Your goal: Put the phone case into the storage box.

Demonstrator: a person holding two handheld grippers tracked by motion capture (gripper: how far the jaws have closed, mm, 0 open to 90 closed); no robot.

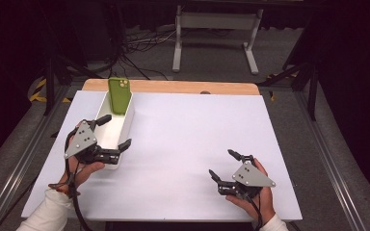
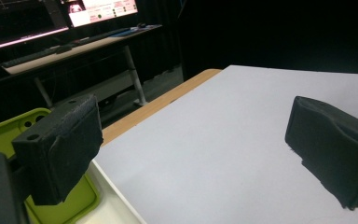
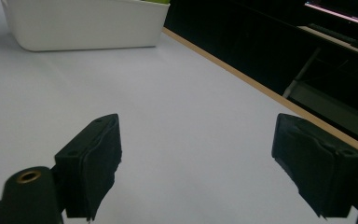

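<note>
The green phone (image 1: pixel 119 94) stands upright at the far end of the white bin (image 1: pixel 125 129), leaning on its end wall, near the table's (image 1: pixel 197 125) left far corner. Your left gripper (image 1: pixel 111 131) spreads wide across the bin's near end, one jaw over the inside, one outside, holding nothing. Your right gripper (image 1: pixel 223 164) hovers agape, well apart, empty.

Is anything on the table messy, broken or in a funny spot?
Nothing is spilled or broken. The one odd thing is the green phone: it stands on end inside the far end of the white bin, leaning on the bin's wall and sticking up above the rim instead of lying flat.
</note>
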